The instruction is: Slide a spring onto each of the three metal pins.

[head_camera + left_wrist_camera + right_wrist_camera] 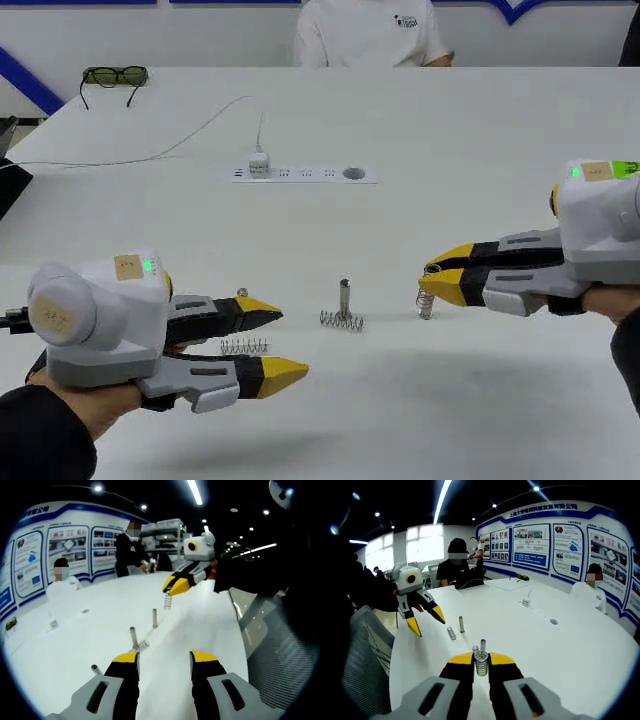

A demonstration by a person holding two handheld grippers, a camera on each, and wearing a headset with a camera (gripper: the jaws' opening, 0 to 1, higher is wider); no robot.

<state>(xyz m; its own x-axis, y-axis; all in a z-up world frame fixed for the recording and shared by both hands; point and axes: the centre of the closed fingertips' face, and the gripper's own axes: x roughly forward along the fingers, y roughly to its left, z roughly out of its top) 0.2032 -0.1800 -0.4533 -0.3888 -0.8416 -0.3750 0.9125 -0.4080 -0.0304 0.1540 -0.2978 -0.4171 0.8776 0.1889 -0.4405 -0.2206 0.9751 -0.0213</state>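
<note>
Opposed gripper views apparently share pin (134, 637).

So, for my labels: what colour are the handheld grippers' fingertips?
Yellow fingertips, black behind; clearest in the head view.

Bright, even overhead light from ceiling strip lights (442, 500) and spots, white table (450, 150) close to blown out with only faint soft shadows, head view sharp, both gripper views strongly fisheye-bent toward edges, far background slightly soft.
</note>
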